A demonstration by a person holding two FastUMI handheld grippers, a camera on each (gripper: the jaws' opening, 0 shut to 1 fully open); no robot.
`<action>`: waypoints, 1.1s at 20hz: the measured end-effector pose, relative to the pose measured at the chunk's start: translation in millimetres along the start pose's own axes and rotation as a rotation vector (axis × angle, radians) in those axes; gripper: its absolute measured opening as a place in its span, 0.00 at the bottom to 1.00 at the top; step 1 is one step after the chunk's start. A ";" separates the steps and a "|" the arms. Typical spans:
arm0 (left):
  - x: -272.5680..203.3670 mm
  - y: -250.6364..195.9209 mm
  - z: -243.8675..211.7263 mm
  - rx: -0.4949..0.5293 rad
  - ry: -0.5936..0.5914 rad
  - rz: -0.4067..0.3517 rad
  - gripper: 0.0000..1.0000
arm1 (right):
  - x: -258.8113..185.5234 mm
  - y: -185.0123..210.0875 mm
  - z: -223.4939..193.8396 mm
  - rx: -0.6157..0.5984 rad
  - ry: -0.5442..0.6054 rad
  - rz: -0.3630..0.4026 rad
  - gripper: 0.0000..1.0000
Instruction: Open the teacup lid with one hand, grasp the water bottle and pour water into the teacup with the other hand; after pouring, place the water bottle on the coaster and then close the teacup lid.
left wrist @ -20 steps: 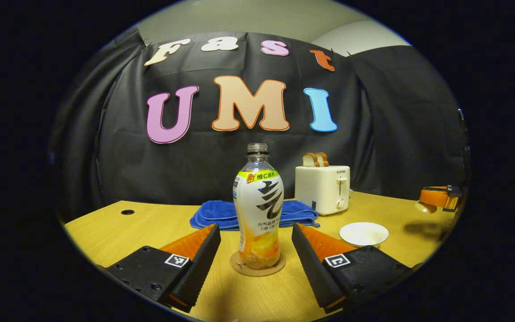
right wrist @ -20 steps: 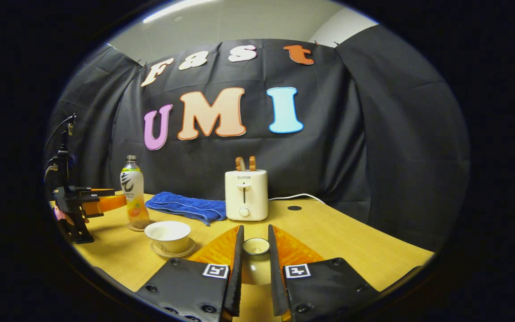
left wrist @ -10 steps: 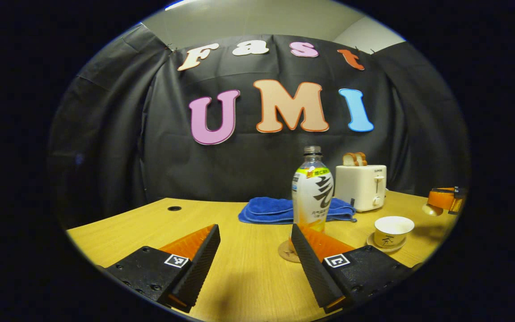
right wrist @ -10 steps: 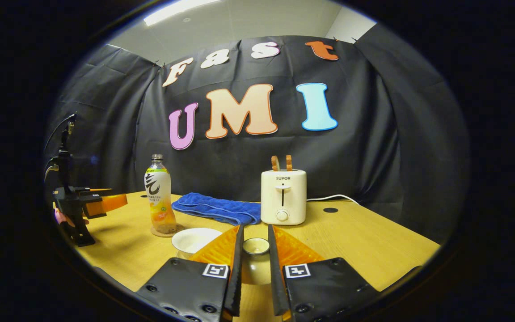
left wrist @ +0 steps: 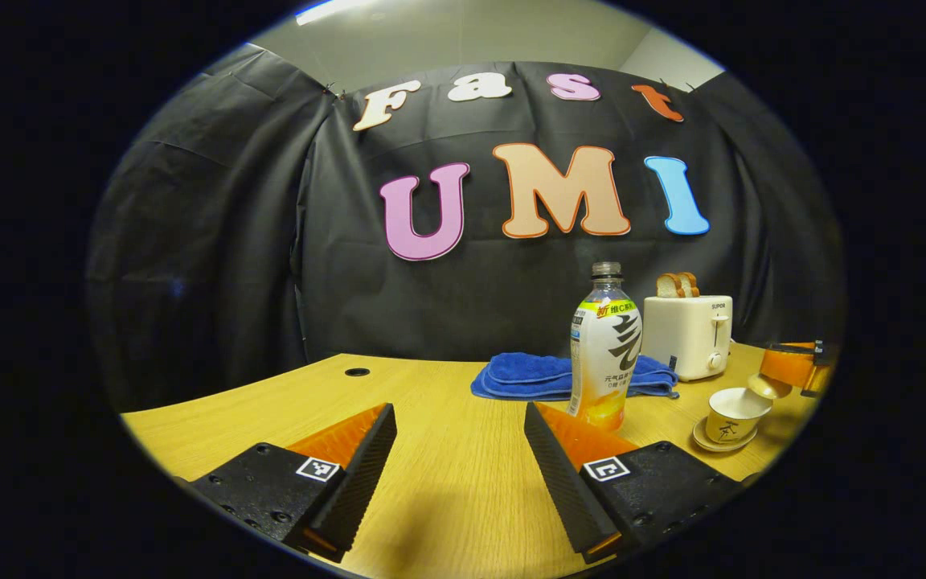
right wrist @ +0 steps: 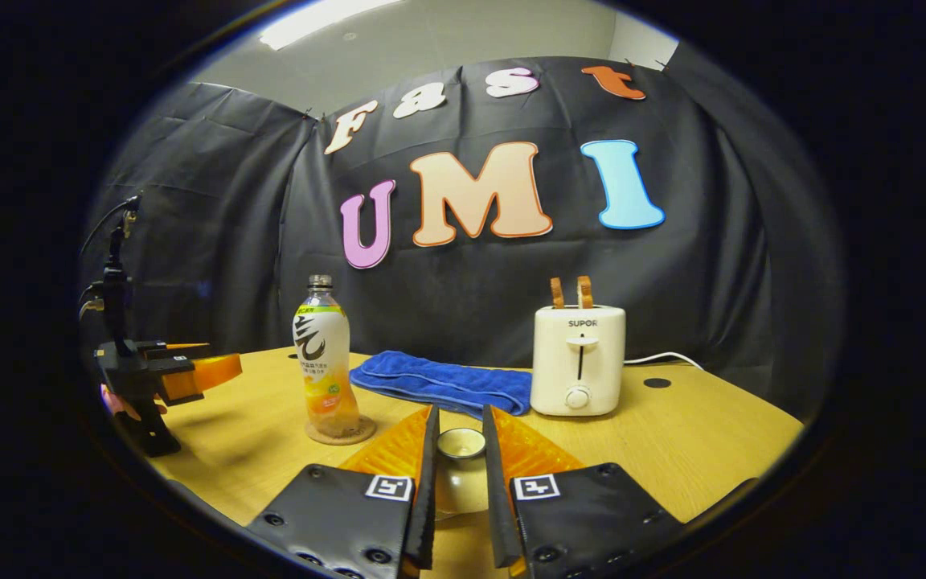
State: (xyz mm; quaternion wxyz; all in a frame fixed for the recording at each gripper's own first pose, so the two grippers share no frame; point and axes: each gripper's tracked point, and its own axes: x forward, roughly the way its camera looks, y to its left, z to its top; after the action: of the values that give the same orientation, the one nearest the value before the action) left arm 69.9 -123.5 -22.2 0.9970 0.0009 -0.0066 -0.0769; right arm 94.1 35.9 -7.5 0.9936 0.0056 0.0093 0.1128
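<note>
- Your right gripper (right wrist: 460,474) has its jaws nearly closed, both fingers pressing on the knob of the lid (right wrist: 461,444), which you hold just above the table (right wrist: 696,434).
- From the left gripper view, that same lid hangs tilted at the tip of your right gripper, just over the cup's (left wrist: 734,412) right rim; whether it touches the rim I cannot tell.
- Your left gripper (left wrist: 457,458) has its jaws wide apart and grips nothing; bare tabletop lies between its fingers.
- The cup is uncovered and sits on its saucer (left wrist: 719,443), at the right of the left gripper view, beside and a little nearer than the bottle.
- The bottle (right wrist: 324,366) stands upright on the coaster (right wrist: 341,432), with no cap that I can see and some orange liquid at the bottom. It is just past your left gripper's right finger (left wrist: 571,458), not between the fingers.
- In the right gripper view, your left gripper sits off to the left of the bottle, well apart from it, with a hand (right wrist: 121,402) under it.
- Behind the bottle lies a folded blue towel (right wrist: 443,382).
- To the right of the towel stands a white toaster (right wrist: 578,359) with two slices of bread (right wrist: 571,291) poking up, its cord (right wrist: 660,357) trailing off right.
</note>
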 end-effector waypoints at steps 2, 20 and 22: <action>0.4 -0.2 -0.4 -0.001 0.000 -0.003 0.94 | 6.6 8.6 -0.7 0.000 0.004 0.032 0.31; 0.9 -0.7 -0.7 -0.002 0.001 -0.011 0.94 | 26.7 25.6 -24.1 -0.019 0.155 0.084 0.31; 1.0 0.0 -1.0 -0.002 0.001 -0.011 0.93 | 26.6 25.8 -25.2 -0.012 0.160 0.081 0.31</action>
State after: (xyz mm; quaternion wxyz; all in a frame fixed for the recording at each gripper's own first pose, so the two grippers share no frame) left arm 70.9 -123.7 -23.1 0.9966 0.0000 -0.0063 -0.0824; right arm 113.8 67.3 -32.8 0.9843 -0.0092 0.0876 0.1531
